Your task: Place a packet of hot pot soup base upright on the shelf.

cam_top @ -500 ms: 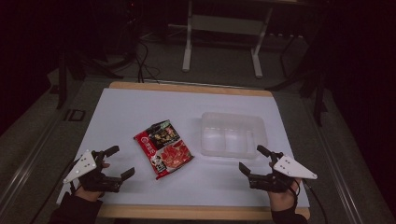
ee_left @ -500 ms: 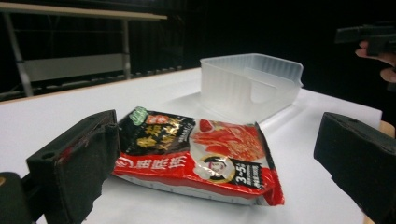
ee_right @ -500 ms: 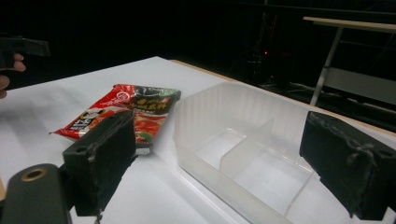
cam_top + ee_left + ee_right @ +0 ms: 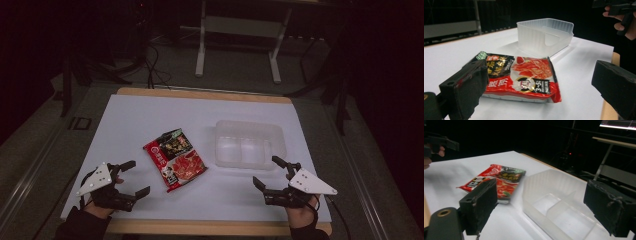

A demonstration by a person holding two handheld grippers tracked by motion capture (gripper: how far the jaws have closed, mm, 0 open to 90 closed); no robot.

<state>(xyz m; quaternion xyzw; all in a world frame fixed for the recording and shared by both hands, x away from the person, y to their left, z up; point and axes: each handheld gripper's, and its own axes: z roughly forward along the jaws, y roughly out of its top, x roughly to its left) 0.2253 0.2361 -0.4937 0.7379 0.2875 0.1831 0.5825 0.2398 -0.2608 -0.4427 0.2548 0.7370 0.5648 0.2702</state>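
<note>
Near the front edge of the white-topped counter (image 4: pixel 150 120) with its wooden rim, the high view shows both grippers resting low, one toward each front corner. The left gripper (image 4: pixel 131 178) has its black jaws spread wide and grasps nothing; the right gripper (image 4: pixel 272 173) is likewise spread wide and empty, its jaws close to the front wall of the clear plastic two-compartment tray (image 4: pixel 248 144), though contact cannot be told. A red and black printed food packet (image 4: pixel 175 159) lies flat about mid-counter, between the two grippers and just beside the tray's left wall.

Along the left gripper view, the two jaws stand far apart, released, with the food packet (image 4: pixel 524 78) lying on the counter between and beyond them. The tray (image 4: pixel 544 36) stands behind it, and the other hand (image 4: pixel 624 23) with its gripper shows at the upper right.

Across the right gripper view, the jaws are also wide apart and bare. The tray (image 4: pixel 559 200) sits between them, with the packet (image 4: pixel 499 180) to its left.
</note>
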